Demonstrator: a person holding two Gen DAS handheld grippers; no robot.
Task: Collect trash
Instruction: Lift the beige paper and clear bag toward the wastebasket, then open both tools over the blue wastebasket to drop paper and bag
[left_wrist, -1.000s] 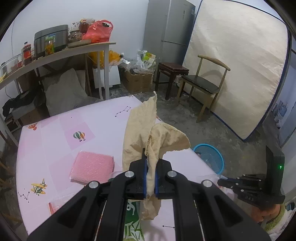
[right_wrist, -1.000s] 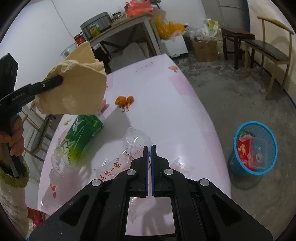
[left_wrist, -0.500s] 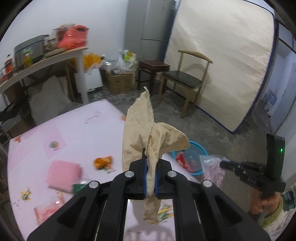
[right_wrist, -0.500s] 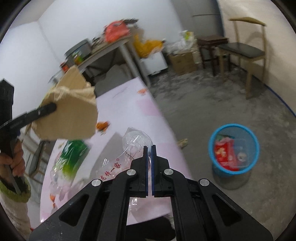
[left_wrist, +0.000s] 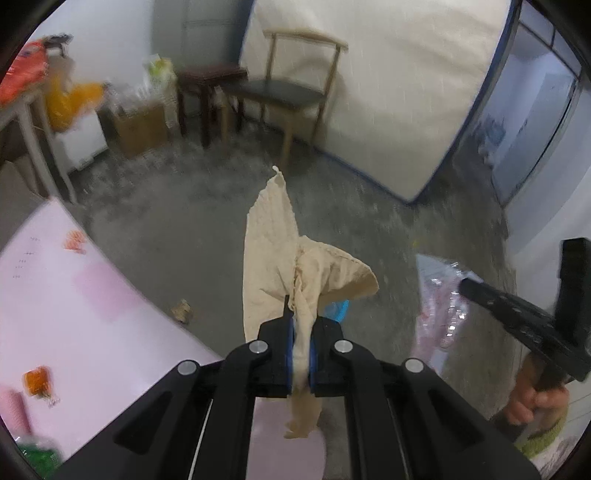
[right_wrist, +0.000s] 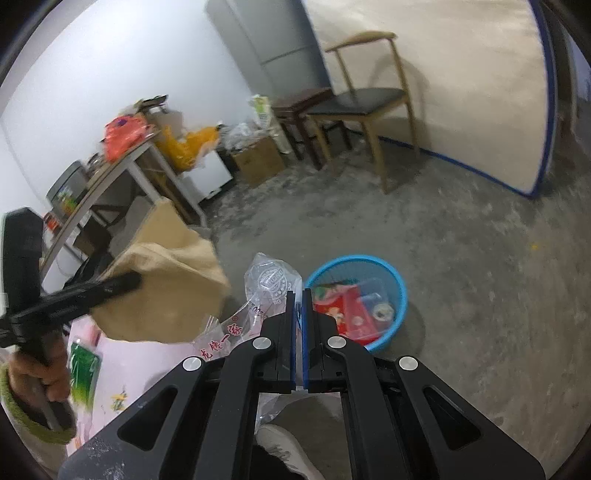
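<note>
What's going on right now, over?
Left gripper clamps tan paper. Right gripper pinches clear plastic bag. Blue basket on floor, path open.

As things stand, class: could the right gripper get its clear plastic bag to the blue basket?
Probably yes. The right gripper, shut on the clear plastic bag, has bare floor before the open-topped blue basket.
</note>
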